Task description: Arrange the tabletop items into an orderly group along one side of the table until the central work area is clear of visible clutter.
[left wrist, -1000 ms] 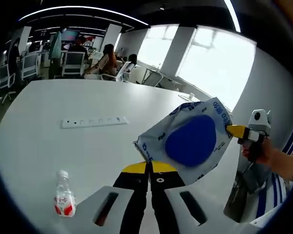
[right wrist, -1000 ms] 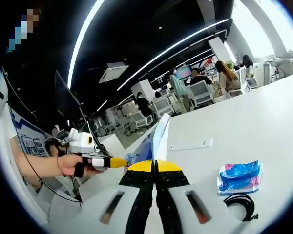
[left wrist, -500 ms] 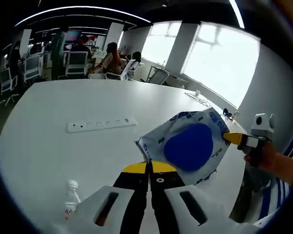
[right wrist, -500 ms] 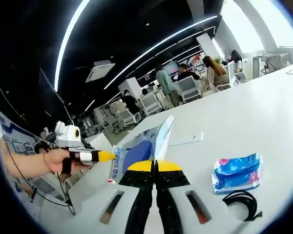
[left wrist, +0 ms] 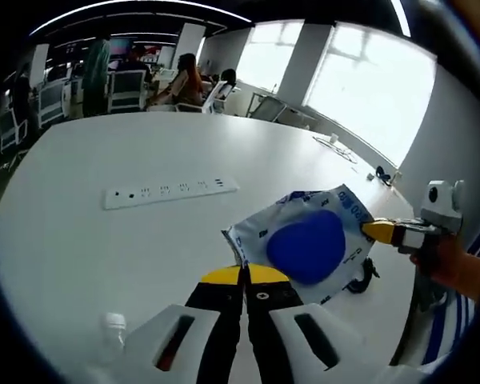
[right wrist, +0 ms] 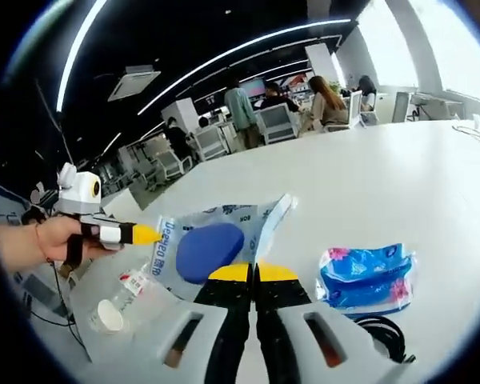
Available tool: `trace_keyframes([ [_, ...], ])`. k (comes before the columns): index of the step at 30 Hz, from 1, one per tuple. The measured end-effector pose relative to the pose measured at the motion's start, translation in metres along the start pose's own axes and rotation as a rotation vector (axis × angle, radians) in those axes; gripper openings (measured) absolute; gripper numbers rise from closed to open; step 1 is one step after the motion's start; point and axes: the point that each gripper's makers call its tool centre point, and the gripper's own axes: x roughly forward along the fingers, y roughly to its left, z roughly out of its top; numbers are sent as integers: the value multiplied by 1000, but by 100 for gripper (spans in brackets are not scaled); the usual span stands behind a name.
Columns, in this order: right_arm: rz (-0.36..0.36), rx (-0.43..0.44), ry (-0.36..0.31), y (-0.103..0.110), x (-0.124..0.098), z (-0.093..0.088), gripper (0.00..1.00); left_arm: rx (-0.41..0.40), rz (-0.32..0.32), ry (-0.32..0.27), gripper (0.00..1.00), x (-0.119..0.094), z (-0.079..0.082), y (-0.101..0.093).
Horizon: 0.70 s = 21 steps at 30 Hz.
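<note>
Fingers of my left gripper (left wrist: 245, 276) and right gripper (right wrist: 254, 274) are both clamping the white-and-blue plastic pouch (left wrist: 308, 244) stretched between them.

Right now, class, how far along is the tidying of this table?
Early stage; nothing looks grouped yet. In hand: both hand-held grippers are shut on the white-and-blue bag. Left: the power strip, bottle, blue packet and black cable lie scattered.

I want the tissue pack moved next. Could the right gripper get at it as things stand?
Probably not yet. The right gripper is shut on the pouch, which the left gripper also grips. The tissue pack lies close beside it, nothing on it, so once the pouch is released the way looks free.
</note>
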Motion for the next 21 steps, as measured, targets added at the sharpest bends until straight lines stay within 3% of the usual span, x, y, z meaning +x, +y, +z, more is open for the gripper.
trace_keyframes([
  [14,-86,-112,139,-29,39,-42,0,-19,7,64,0,36,-24,16],
  [21,-106,-128,166,-41,47,-54,0,-34,2,76,0,47,-31,17],
])
